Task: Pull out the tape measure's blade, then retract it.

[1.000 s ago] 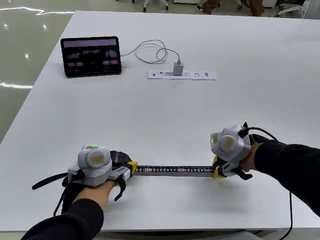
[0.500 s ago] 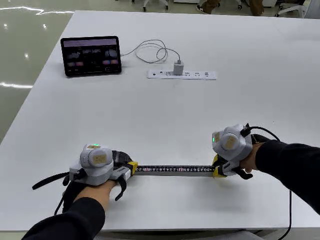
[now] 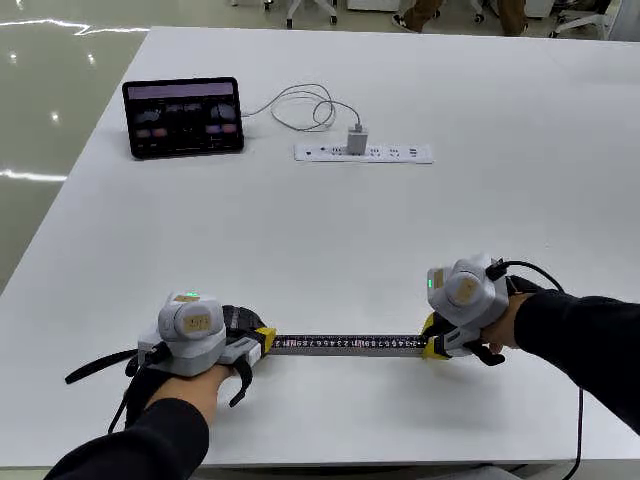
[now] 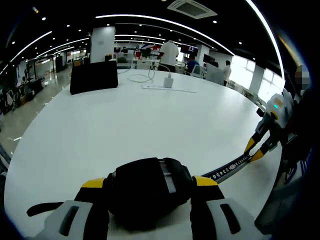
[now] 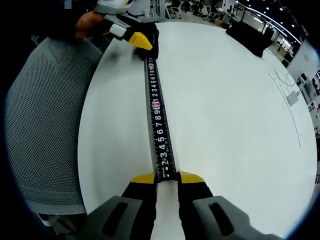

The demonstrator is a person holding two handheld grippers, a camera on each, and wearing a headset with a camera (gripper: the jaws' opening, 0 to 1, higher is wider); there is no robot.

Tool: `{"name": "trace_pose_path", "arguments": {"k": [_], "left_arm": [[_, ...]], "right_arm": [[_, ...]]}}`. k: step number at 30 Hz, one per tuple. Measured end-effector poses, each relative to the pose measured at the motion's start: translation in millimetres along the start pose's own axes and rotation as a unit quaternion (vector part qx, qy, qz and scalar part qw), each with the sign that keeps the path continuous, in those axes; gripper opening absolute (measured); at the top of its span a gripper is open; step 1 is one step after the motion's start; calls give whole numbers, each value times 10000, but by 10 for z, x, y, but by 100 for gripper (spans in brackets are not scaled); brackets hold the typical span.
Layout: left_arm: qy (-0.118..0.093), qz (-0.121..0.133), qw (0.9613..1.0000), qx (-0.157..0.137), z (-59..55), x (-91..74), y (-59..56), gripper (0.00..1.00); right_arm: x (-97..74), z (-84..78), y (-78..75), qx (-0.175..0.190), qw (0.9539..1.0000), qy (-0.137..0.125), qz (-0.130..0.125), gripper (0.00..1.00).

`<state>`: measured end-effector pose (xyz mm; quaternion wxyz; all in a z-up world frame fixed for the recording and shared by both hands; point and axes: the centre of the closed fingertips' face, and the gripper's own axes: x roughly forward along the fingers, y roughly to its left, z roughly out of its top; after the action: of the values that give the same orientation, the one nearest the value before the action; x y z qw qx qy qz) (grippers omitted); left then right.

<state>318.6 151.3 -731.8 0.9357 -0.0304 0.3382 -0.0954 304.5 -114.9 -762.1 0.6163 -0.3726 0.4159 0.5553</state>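
The black tape measure case (image 4: 145, 187) sits between the yellow-tipped jaws of my left gripper (image 4: 150, 182), which is shut on it near the table's front left (image 3: 240, 325). Its black blade (image 3: 345, 344) with white numbers runs flat over the table to the right. My right gripper (image 5: 166, 178) is shut on the blade's end (image 5: 164, 167), at the front right (image 3: 432, 346). In the right gripper view the blade (image 5: 155, 105) stretches away to the case (image 5: 149, 42). From the left gripper view the blade (image 4: 232, 167) leads to the right gripper (image 4: 255, 150).
A dark tablet (image 3: 183, 116) stands at the table's far left. A white power strip (image 3: 365, 151) with a plugged charger and a looped cable (image 3: 300, 105) lies behind the work. The white table (image 3: 330, 240) is bare between those and the grippers. A black strap (image 3: 95, 363) trails left.
The right gripper has shifted slightly right and toward me, with the blade's end. The whole picture has dropped a little, so the head camera has moved.
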Motion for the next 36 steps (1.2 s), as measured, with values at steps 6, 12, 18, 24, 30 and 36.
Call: {"name": "trace_pose_path", "arguments": {"k": [6,12,18,24,30,36], "left_arm": [[8,-9,10000,-8,3,0,0,62],[30,-21,10000,-5,2,4,-8,62],[7,-19,10000,1,4,1,-9,62],[7,-19,10000,2,1,7,-6,62],[5,-20,10000,1,1,6,-6,62],[8,-21,10000,-3,0,3,-6,62]], "right_arm": [[14,46,6,-46,10000,-47,-11,11],[38,108,10,15,9999,-118,-2,11],[53,145,16,-1,9999,-116,23,11],[67,170,22,-8,9999,-126,33,11],[84,208,29,-4,9999,-138,27,11],[97,253,37,12,9998,-172,34,11]]}}
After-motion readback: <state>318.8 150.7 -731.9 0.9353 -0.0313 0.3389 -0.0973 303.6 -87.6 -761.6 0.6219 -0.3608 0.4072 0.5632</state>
